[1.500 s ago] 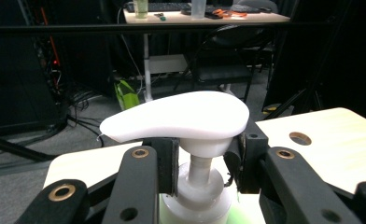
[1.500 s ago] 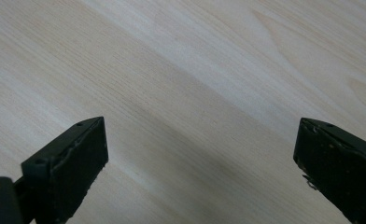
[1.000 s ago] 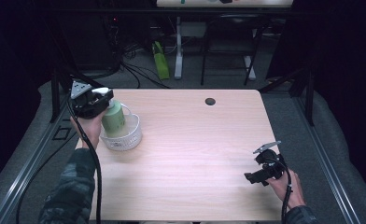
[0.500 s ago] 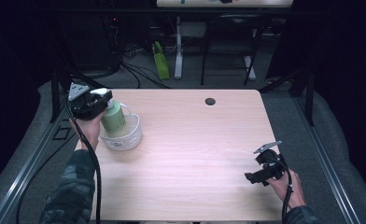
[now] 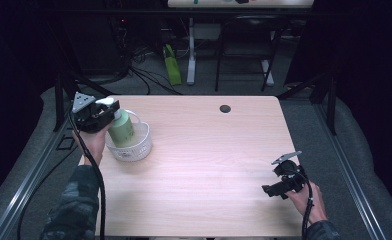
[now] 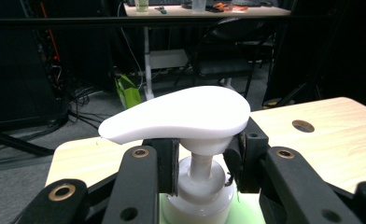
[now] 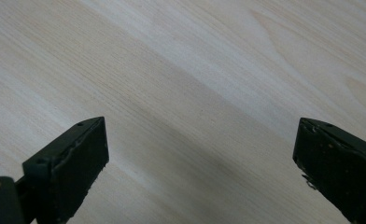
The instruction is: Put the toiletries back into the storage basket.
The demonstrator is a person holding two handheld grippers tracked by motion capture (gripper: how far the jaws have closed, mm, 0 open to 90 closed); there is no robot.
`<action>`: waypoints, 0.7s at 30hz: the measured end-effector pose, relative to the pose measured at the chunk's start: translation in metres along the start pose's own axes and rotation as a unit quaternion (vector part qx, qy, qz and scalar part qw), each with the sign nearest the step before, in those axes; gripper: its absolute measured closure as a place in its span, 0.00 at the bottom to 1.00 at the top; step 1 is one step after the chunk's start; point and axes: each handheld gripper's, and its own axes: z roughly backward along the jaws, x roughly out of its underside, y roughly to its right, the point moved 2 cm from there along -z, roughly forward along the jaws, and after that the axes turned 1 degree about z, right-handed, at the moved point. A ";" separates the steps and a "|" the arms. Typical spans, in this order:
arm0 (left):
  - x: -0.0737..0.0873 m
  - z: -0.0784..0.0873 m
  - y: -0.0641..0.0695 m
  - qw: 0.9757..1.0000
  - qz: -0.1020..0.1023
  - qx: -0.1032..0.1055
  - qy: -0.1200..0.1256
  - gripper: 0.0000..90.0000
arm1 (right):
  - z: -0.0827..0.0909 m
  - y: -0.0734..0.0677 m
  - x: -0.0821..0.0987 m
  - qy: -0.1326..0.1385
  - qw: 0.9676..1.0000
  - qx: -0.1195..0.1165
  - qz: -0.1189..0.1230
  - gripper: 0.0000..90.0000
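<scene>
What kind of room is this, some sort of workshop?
Probably a lab or workshop set up for recording. A bare wooden table stands inside a metal frame, cables trail over the grey floor behind it, and another desk at the back holds small items.

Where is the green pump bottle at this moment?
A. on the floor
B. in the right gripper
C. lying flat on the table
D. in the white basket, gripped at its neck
D: the pump bottle stands in the white basket, the left gripper shut on its neck.
</scene>
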 end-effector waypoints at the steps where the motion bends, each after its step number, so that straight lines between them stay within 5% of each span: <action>1: 0.000 0.000 0.000 1.000 0.000 0.000 -0.001 0.75 | 0.000 -0.001 0.000 0.000 1.000 -0.002 -0.003 0.03; 14: -0.002 0.002 -0.001 1.000 0.001 0.008 -0.016 0.71 | 0.000 0.001 0.000 -0.001 1.000 0.001 -0.001 0.03; 19: -0.005 0.005 0.000 0.999 0.004 0.012 -0.043 0.48 | 0.000 0.001 0.000 -0.001 1.000 0.000 -0.002 0.03; 21: -0.007 0.008 0.001 0.999 -0.003 0.002 -0.048 0.46 | -0.001 0.000 0.000 -0.001 1.000 0.002 -0.001 0.03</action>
